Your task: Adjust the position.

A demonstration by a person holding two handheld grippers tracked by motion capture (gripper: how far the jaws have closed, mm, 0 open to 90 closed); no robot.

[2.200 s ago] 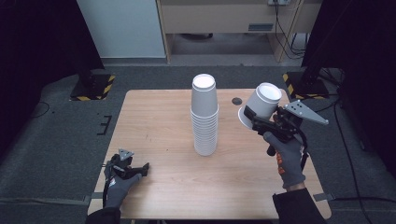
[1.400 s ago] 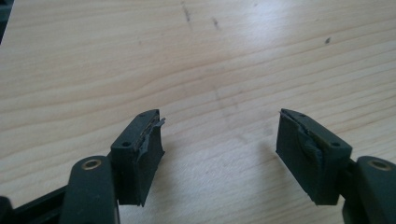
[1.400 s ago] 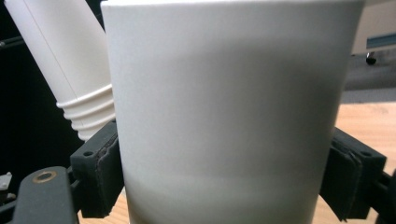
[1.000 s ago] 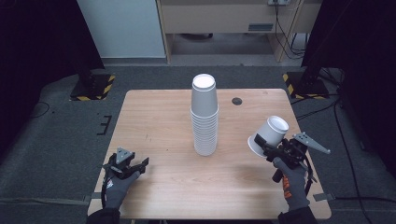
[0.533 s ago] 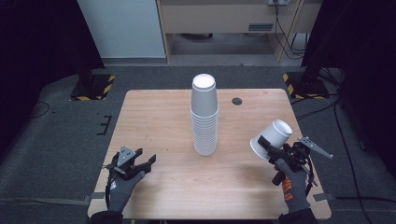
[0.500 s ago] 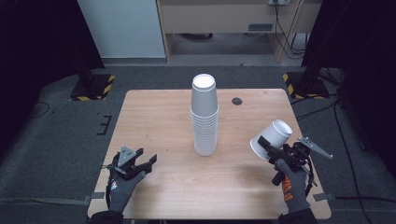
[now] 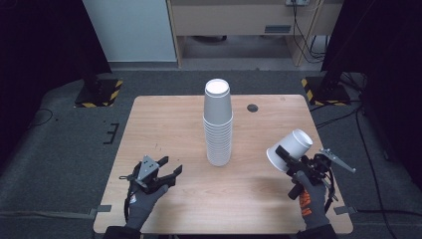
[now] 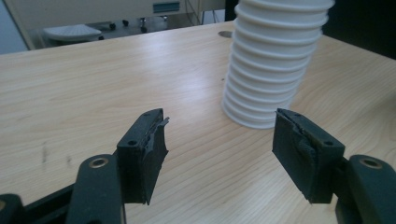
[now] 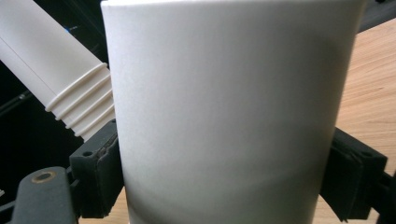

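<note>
left gripper (image 7: 171,172): yours, low over the near-left part of the table (image 7: 164,129); jaws spread apart, nothing between them, pads bare.
left gripper, own view (image 8: 219,154): both black pads well apart over bare wood; you see the foot of the stack ahead and a bit to the right of the gap, not touching either pad.
left hand (image 7: 142,201): gloved, wrapped round the gripper body, coming in from the bottom edge.
cup stack (image 7: 218,122): white cups nested upside down, upright at mid-table; sits ahead and to the right of your left gripper, ahead and to the left of your right one, apart from both.
cup stack, other views: ribbed rims (image 8: 271,60) seen from the left gripper; slanted across the upper left (image 9: 56,79) from the right gripper, behind the held cup.
single cup (image 7: 289,150): white, tilted, base pointing up and away toward the right, lifted off the wood.
right gripper (image 7: 283,157): yours, clamped on the single cup at the near-right of the table; one pad on each side of the cup wall.
right gripper, own view (image 9: 224,186): cup wall (image 9: 224,116) sits right between the pads, both pressing on it.
right hand (image 7: 311,191): gloved, under and behind the cup.
table hole (image 7: 253,107): small dark round spot, far side, beyond the stack and well off from both grippers.
</note>
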